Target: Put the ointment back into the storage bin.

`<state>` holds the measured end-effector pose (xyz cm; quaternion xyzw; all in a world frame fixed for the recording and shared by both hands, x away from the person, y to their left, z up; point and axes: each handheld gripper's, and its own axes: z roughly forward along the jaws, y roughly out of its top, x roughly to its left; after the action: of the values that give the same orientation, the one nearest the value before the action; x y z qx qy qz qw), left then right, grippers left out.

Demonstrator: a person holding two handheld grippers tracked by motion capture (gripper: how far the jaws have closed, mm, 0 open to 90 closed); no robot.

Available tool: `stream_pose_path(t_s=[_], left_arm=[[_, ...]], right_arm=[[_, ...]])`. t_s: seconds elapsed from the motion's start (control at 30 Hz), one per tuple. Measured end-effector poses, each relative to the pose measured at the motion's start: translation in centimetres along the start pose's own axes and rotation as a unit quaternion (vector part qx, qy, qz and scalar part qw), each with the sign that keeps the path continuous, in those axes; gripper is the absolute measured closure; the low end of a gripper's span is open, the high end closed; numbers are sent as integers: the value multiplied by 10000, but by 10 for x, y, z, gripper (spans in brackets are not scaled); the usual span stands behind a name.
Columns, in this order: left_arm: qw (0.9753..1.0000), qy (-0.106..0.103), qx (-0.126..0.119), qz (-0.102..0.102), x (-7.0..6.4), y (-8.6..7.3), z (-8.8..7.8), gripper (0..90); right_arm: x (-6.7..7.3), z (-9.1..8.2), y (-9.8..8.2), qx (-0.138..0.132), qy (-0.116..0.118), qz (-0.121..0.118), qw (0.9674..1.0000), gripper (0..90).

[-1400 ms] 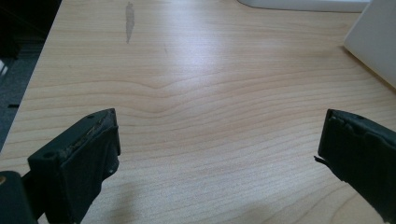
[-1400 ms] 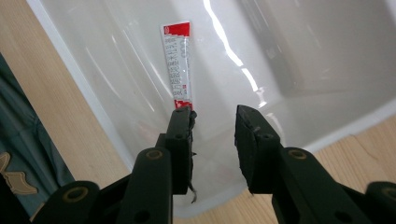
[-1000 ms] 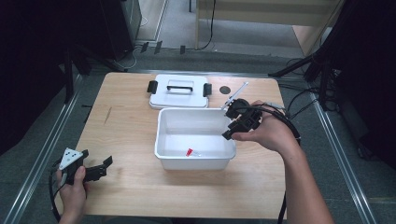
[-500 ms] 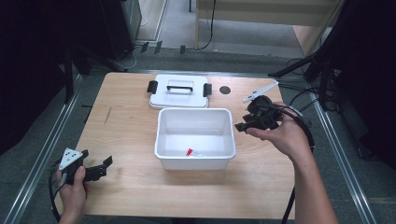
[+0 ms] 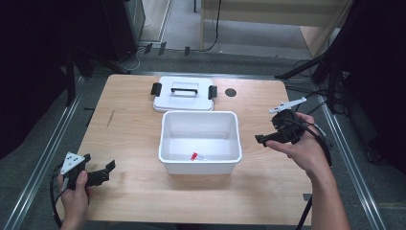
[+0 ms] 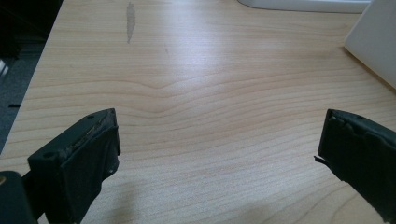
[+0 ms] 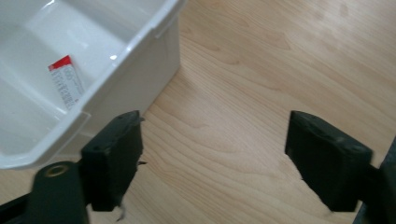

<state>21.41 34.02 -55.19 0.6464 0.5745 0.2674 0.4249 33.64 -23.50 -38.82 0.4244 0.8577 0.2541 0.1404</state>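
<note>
A white open bin (image 5: 200,114) stands mid-table, and a small red-and-white tube (image 5: 196,156) lies on its floor. My right gripper (image 5: 262,139) hovers just right of the bin, held in a hand and pointing toward it. Its jaws have just been opening and stand wide, with only bare wood between them. In the right gripper view, my right gripper (image 7: 212,135) is beside the bin wall (image 7: 140,60), with the tube (image 7: 67,79) inside. My left gripper (image 5: 104,171) rests at the table's near left corner, open and empty. In the left gripper view, my left gripper (image 6: 219,135) frames bare wood.
The bin's white lid (image 5: 184,94) with black clips lies flat behind the bin. A round black hole (image 5: 231,92) sits in the wooden table (image 5: 124,120) at the back right. Cables trail off the right edge. Metal rails run along both table sides.
My right gripper moved from over the bin's far right corner to the right and slightly down, and its jaws opened wide. The left gripper stayed put.
</note>
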Motion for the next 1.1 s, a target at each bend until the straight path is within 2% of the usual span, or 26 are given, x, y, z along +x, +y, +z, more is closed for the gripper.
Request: stream_pose_path(t_s=[0.03,0.1,0.13,0.17,0.2,0.3,0.6,0.97,1.0,1.1], left_arm=[[10000,0,0,0,0,0,0,0],[10000,0,1,7,0,0,0,0],[10000,0,1,8,0,0,0,0],[10000,3,-6,7,0,0,0,0],[10000,0,10,7,0,0,0,0],[10000,2,-1,8,0,0,0,0],[10000,13,0,5,0,0,0,0],[10000,23,-7,-7,-1,0,0,0],[10000,16,7,-6,-1,0,0,0],[10000,24,-3,-9,-1,0,0,0]], right_arm=[[0,0,0,0,0,0,10000,142],[-4,2,-8,7,-52,179,9998,129],[-7,4,-15,-13,-106,259,9996,72],[-7,4,-15,-13,-106,259,9996,72],[-10,6,-23,11,-55,313,9995,17],[-12,7,-29,-3,-53,402,9992,0],[-29,20,-65,-84,-144,923,9956,0],[-38,36,-101,-239,-216,1230,9919,0],[-39,39,-108,-298,-248,1288,9909,0],[-40,40,-113,-368,-294,1349,9897,0]])
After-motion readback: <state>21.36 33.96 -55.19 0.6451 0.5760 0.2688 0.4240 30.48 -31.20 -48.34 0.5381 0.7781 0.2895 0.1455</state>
